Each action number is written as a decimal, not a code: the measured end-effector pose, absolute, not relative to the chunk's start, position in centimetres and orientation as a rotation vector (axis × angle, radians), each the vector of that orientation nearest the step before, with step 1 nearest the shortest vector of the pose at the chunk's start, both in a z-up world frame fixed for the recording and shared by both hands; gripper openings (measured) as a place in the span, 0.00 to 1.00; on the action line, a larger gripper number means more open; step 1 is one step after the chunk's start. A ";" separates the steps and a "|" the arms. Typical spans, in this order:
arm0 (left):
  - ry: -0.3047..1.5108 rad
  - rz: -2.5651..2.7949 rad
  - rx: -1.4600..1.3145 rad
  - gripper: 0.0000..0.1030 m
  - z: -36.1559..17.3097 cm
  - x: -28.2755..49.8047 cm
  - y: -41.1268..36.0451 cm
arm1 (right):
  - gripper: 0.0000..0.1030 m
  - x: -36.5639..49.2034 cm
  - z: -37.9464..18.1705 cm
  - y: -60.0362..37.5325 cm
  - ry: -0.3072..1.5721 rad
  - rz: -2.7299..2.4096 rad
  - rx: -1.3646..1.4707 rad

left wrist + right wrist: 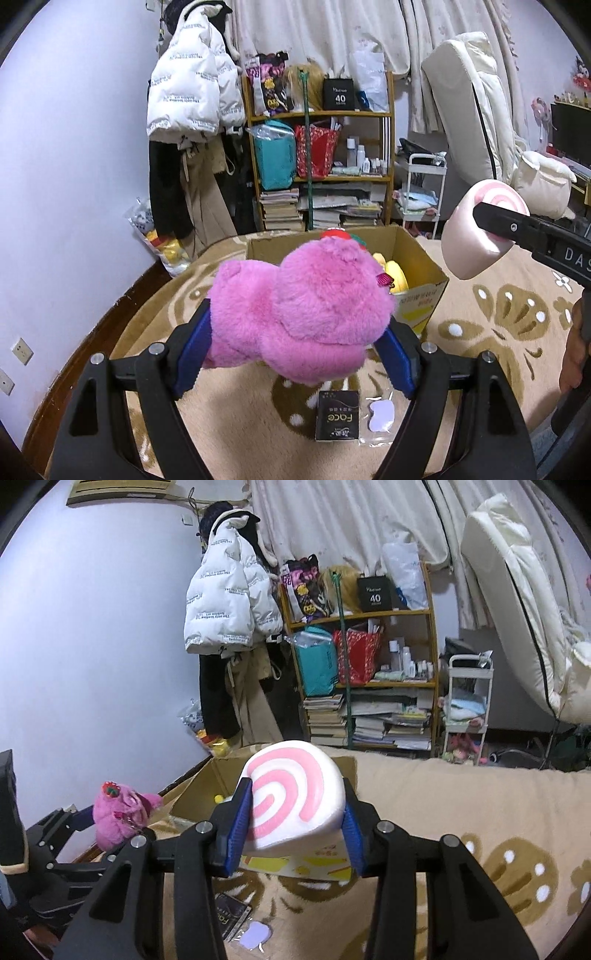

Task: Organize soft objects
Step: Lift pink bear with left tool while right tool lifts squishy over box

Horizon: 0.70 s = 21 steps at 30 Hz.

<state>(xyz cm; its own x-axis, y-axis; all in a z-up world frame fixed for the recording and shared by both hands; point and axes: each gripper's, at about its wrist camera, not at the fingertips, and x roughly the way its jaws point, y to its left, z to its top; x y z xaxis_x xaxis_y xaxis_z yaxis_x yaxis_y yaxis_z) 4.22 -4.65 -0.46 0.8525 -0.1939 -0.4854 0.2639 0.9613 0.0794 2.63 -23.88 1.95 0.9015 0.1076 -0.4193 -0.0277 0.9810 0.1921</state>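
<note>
My left gripper [299, 321] is shut on a fluffy pink plush toy [306, 310] with a red strawberry on its head, held above the rug in front of an open cardboard box [424, 258]. A yellow soft toy [395, 277] lies inside the box. My right gripper [295, 790] is shut on a white squishy roll with a pink swirl [291, 794], its blue pads pressing both sides, also raised near the box [192, 801]. In the left wrist view the roll [476, 236] and right gripper [495, 225] hang at the right. The plush [118, 812] shows at lower left of the right wrist view.
A beige patterned rug [498, 314] covers the floor. On it lie a black box marked "Face" [337, 415] and a small clear packet [380, 415]. Behind stand a crowded wooden shelf [321, 147], a white cart [424, 192], hanging coats [192, 96] and a plastic bag of toys [162, 240].
</note>
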 end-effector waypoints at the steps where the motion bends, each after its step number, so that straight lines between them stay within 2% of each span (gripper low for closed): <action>1: 0.484 -0.237 0.150 0.78 -0.3 4.1 -4.6 | 0.46 2.6 2.0 -23.9 0.439 0.069 0.181; 21: 0.382 -0.200 0.133 0.78 2.5 6.7 -4.4 | 0.46 4.3 3.0 -24.1 0.386 0.077 0.141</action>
<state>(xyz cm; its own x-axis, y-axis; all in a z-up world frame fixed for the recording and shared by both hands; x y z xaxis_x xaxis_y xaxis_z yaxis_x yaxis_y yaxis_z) 6.75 -4.43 2.51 0.9087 -0.1683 -0.3820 0.2181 0.9717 0.0908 4.32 -24.14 3.00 0.9238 0.1012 -0.3692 -0.0478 0.9874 0.1510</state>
